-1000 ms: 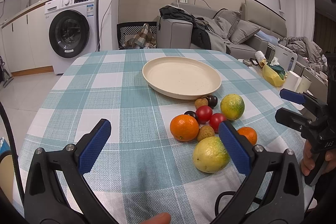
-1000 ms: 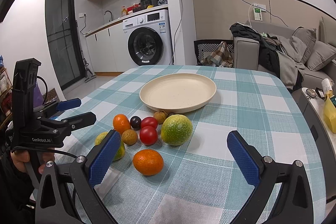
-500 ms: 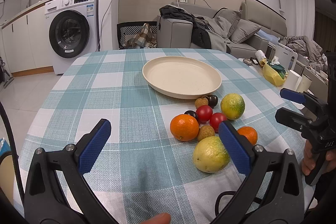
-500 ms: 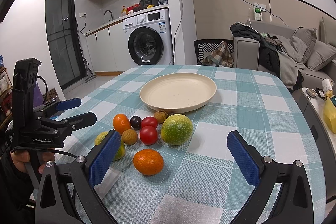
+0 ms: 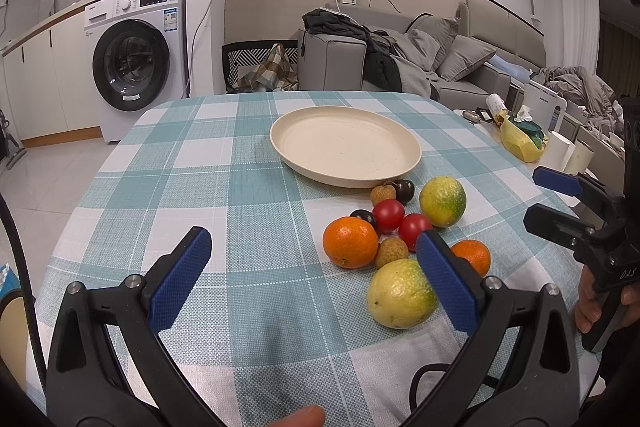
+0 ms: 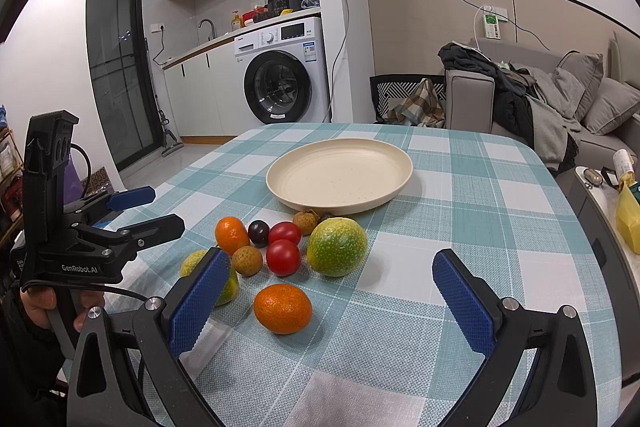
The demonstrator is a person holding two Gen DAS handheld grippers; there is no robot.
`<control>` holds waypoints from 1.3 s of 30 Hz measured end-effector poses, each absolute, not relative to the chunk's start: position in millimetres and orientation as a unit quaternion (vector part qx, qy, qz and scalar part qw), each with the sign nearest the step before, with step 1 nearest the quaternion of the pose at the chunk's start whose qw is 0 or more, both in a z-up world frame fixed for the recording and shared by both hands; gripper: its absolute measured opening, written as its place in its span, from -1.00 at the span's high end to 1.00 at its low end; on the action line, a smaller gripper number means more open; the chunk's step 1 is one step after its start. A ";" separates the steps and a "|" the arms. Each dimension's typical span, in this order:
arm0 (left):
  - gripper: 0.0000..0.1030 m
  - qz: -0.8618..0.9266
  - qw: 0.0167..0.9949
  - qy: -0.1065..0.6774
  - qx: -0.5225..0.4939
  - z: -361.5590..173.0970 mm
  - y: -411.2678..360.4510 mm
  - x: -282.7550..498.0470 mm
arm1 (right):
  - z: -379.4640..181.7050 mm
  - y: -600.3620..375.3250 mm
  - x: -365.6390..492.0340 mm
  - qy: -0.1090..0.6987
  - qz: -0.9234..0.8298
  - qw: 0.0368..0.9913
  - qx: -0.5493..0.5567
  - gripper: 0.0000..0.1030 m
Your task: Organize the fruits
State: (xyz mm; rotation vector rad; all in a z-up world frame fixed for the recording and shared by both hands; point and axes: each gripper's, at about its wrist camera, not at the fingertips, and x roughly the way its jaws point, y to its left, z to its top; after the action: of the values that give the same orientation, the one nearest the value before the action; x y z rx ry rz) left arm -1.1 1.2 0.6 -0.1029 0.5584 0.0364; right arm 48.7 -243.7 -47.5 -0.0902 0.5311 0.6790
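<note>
Both tongs — left tongs (image 5: 312, 275), right tongs (image 6: 332, 299) — gape above the fruits (image 6: 284, 255)

My left black plastic gripper (image 5: 312, 275) has two fingers faced with blue textured rubber pads (image 5: 180, 279) and silver screw heads at the joints. My right black plastic gripper (image 6: 332, 299) matches it, and white "GenRobot.AI" lettering and a black cable mark the left one's body.

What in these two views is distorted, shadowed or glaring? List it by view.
Left wrist view: fisheye bends the wall trim and table edge; black vignette fills the corners; soft shadow under the plate. Right wrist view: same bending of the door frame; the orange casts a soft shadow; no strong glare, fruit sharp.
</note>
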 end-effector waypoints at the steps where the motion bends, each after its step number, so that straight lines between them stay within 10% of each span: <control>1: -0.98 0.018 0.960 0.275 -0.050 0.5 0.7 -0.7 | -47.7 -243.3 48.6 0.258 0.329 0.908 -0.044 -1.00; 39: -0.98 0.016 0.960 0.276 -0.046 1.8 -0.2 -4.4 | -50.2 -243.1 48.2 0.263 0.331 0.905 -0.047 -1.00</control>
State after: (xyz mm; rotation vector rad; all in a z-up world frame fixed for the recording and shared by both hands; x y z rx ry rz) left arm -4.4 -0.2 1.8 -0.0932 0.5596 0.0319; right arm 48.2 -243.1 -50.2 -0.0979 0.5425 0.6833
